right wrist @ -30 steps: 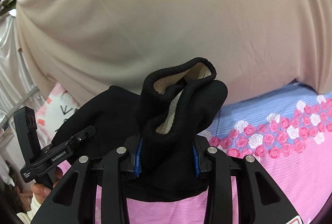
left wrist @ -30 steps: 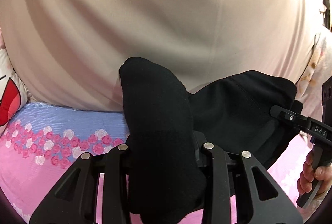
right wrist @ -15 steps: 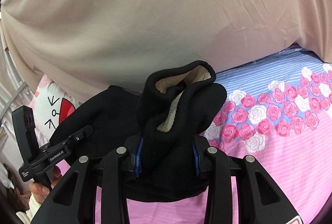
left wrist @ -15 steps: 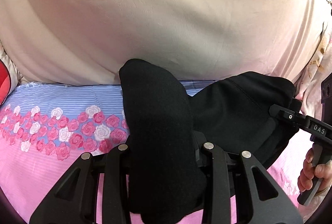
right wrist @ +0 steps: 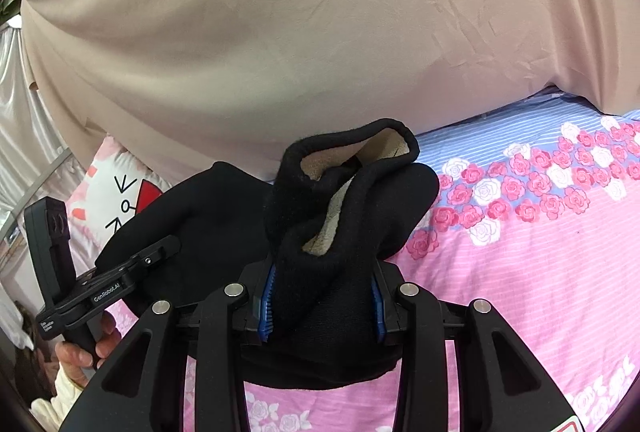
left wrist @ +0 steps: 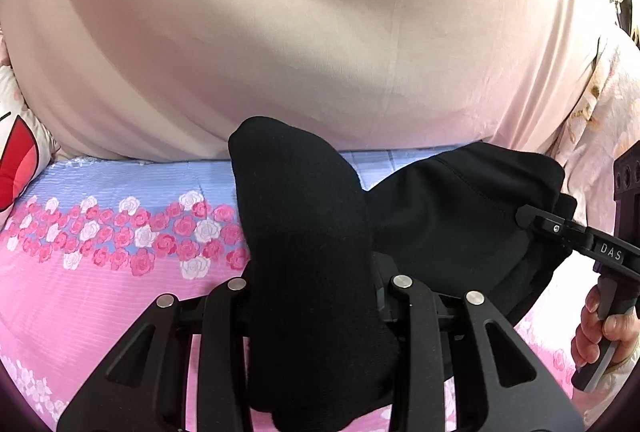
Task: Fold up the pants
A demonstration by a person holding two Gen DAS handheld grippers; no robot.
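Beige cloth [right wrist: 280, 32] hangs behind the bed, whose pink rose-print sheet [right wrist: 540, 272] lies under us. Our left gripper [left wrist: 312, 280] is clamped on one bunched end of the black pants [left wrist: 452, 216], our right gripper [right wrist: 322, 288] on the other, where tan lining shows. Between them the pants run sideways, raised above the sheet, both pinched ends poking toward the cloth.
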